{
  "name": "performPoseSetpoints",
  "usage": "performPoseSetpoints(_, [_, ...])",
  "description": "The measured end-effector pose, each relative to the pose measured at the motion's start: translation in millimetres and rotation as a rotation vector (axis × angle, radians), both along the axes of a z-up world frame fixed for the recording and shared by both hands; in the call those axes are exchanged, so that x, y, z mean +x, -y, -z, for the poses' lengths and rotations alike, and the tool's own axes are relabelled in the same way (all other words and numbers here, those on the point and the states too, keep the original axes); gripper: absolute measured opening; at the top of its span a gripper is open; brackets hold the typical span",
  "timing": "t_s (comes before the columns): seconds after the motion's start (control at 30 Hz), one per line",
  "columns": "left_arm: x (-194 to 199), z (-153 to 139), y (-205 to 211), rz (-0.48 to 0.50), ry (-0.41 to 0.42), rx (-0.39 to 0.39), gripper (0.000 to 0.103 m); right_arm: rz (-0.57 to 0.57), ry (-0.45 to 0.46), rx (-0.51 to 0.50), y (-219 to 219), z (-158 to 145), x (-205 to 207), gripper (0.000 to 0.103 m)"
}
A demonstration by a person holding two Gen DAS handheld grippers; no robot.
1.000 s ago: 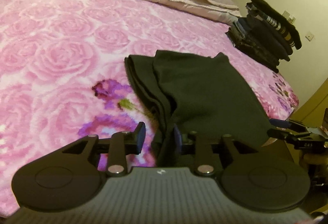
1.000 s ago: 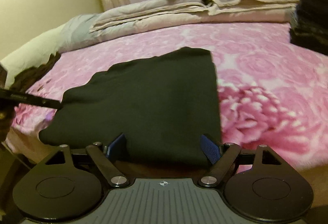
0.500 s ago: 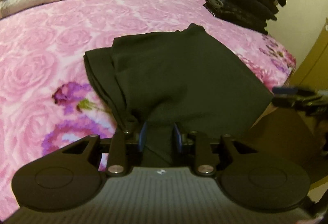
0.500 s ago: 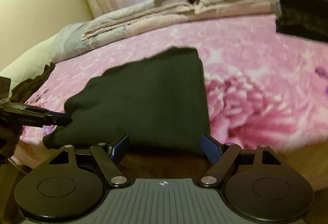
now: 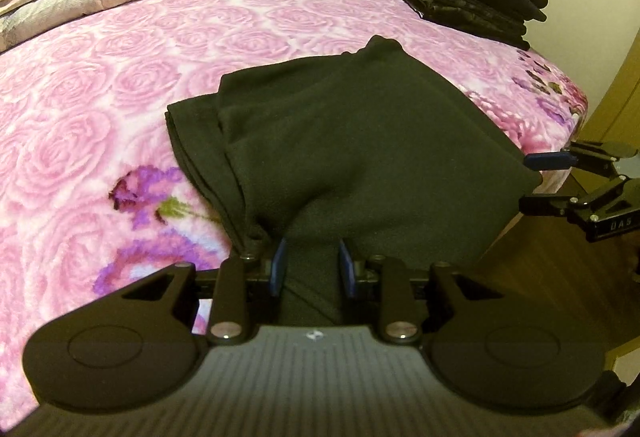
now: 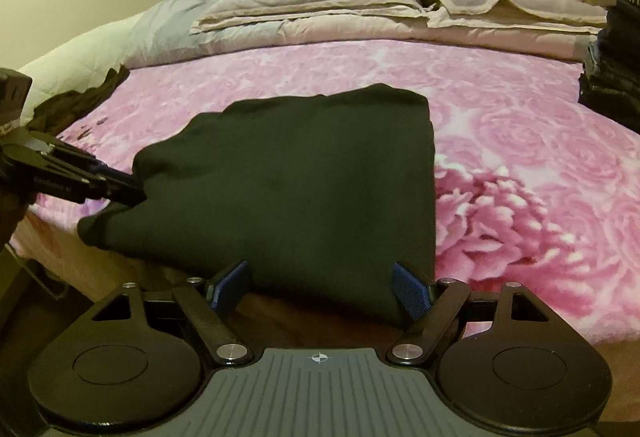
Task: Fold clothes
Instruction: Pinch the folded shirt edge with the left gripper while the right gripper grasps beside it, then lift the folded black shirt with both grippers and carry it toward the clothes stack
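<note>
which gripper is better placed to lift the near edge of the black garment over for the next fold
Left. The left gripper is already shut on the black garment's near edge. The right gripper is open with nothing clamped, at the garment's corner.

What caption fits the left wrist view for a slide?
Left gripper pinches the folded black fabric garment at the edge of the pink rose-patterned bedspread.
</note>
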State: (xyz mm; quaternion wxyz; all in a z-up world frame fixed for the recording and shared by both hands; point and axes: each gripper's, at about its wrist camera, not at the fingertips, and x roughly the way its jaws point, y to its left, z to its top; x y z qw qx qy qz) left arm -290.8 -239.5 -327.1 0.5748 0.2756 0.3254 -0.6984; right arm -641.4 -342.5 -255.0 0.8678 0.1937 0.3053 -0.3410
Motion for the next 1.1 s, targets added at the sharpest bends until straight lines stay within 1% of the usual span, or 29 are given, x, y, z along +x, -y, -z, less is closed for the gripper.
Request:
performPoseSetpoints(0.23, [-0.5, -0.1, -0.6, 0.001, 0.003, -0.001, 0.025, -0.017, -0.051, -0.02, 0.4, 4.1, -4.5, 0.08])
performPoseSetpoints(0.43, [-2.7, -0.2, 0.0, 0.006, 0.016, -0.001, 0.025, 0.023, -0.092, -0.03, 5.4, 6.2, -14.8, 0.08])
performPoseSetpoints(0.53, [-2.6, -1.6, -0.9, 0.02, 0.028, -0.005, 0.025, -0.002, -0.114, -0.094, -1.6, 1.5, -16.3, 0.08])
performPoseSetpoints(0.6, [-4.6, -7.3, -5.8, 0.042, 0.058, -0.026, 0.026, -0.064, -0.151, -0.175, -11.2, -3.3, -12.1, 0.08])
performPoseSetpoints(0.67, [-13.6, -15.4, -17.8, 0.105, 0.135, -0.075, 0.031, -0.13, -0.201, -0.257, -19.7, -3.5, -5.3, 0.08])
performPoseSetpoints(0.77, [-42.0, -23.9, -44.5, 0.267, 0.311, -0.167, 0.039, -0.227, -0.283, -0.37, -30.1, -0.1, 6.7, 0.081])
performPoseSetpoints(0.8, [-52.5, -23.4, -51.6, 0.305, 0.363, -0.186, 0.044, -0.26, -0.315, -0.399, -31.5, 3.5, 12.4, 0.081])
performPoseSetpoints(0.83, [-63.2, -22.4, -58.3, 0.343, 0.414, -0.204, 0.046, -0.292, -0.347, -0.428, -32.9, 7.1, 18.1, 0.081])
performPoseSetpoints(0.9, [-86.2, -15.5, -67.5, 0.412, 0.504, -0.228, 0.053, -0.363, -0.414, -0.499, -37.3, 16.0, 29.4, 0.081])
performPoseSetpoints(1.0, [-117.6, 4.1, -72.0, 0.489, 0.634, -0.246, 0.054, -0.442, -0.502, -0.597, -40.3, 29.8, 41.2, 0.081])
performPoseSetpoints(1.07, [-134.9, 22.0, -69.6, 0.54, 0.749, -0.244, 0.054, -0.486, -0.553, -0.652, -40.2, 37.6, 47.5, 0.081])
performPoseSetpoints(1.1, [-140.0, 29.8, -68.9, 0.556, 0.806, -0.256, 0.054, -0.493, -0.567, -0.666, -39.7, 40.1, 48.1, 0.081])
